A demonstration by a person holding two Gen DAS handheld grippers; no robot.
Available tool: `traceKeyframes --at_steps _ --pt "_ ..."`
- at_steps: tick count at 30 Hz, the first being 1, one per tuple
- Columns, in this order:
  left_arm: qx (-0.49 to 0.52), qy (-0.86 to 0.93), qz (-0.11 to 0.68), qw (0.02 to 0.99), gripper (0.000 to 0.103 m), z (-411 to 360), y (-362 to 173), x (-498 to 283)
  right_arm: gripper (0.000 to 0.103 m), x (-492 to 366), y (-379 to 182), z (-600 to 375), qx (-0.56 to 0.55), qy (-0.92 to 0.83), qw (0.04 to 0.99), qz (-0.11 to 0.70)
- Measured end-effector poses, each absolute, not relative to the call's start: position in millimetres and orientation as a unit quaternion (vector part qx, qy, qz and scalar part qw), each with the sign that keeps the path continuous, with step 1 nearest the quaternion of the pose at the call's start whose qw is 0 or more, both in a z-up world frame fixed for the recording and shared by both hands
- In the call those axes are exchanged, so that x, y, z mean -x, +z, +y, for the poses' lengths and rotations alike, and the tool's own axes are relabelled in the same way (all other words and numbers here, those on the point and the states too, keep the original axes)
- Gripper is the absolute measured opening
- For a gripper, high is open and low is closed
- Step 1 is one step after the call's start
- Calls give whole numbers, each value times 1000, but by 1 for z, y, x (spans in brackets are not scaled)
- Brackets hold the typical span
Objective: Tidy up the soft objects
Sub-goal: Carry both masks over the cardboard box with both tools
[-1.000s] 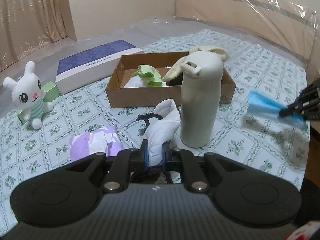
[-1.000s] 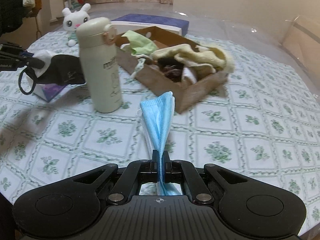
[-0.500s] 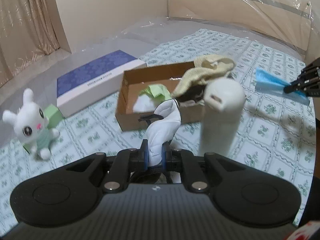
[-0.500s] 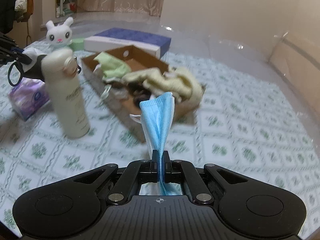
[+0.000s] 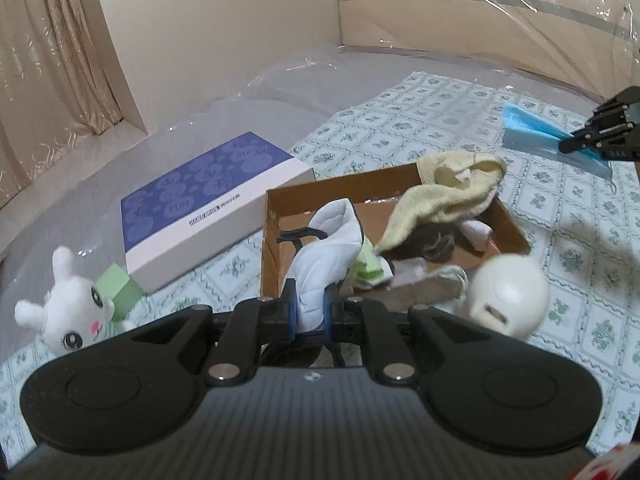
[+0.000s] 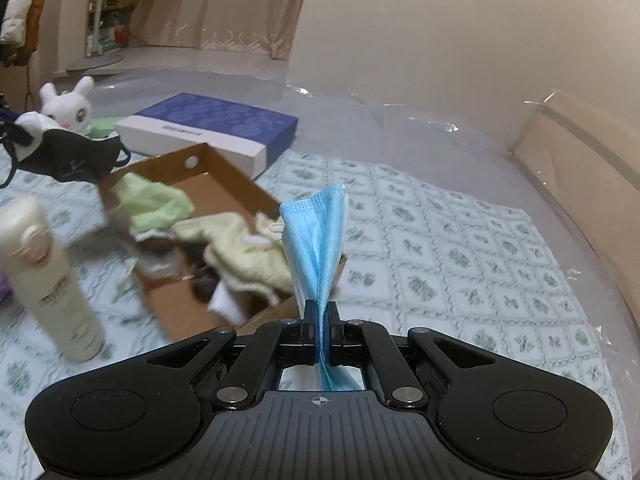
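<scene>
Blue pleated face mask (image 6: 316, 240): folded, pinched between the pressed-together jaws of the right gripper (image 6: 321, 320), standing up from the fingertips, held in the air at the near corner of the cardboard box (image 6: 224, 184). In the left wrist view the same mask (image 5: 532, 134) shows at far right, clear of the bed cover.

Black-and-white cloth mask (image 5: 328, 256): clamped in the narrow jaws of the left gripper (image 5: 310, 308), white lining facing the camera, black strap looped at its left; held above the near wall of the box (image 5: 272, 240). In the right wrist view its black outer side (image 6: 68, 158) hangs over the box's left end.

Box contents: pale yellow towel (image 5: 448, 188) draped over the far right rim, light green cloth (image 6: 154, 204), dark fuzzy item (image 5: 428, 244), small white piece (image 5: 476, 234).

Surroundings: cream insulated bottle (image 6: 52, 284) upright just beside the box; purple-and-white flat carton (image 5: 208, 200) behind the box; white plush rabbit (image 5: 76, 316) at left, against a small green block (image 5: 120, 290); green-patterned bed cover (image 6: 460, 256) beneath everything.
</scene>
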State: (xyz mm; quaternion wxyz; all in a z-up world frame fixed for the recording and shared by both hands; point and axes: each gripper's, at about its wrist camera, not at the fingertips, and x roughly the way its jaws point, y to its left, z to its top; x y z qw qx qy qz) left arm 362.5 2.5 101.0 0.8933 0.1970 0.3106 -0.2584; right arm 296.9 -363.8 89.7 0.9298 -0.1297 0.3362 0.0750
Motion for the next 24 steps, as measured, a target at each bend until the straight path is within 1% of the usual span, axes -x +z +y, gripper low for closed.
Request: traceKeyframes --at_steps 11,24 --pt "-195 -254 316 893 11 -26 80 -418 2 -371 64 -365 126 68 924 354" --pt "-208 -260 347 877 11 -57 28 -465 2 -420 19 -328 143 106 899 400"
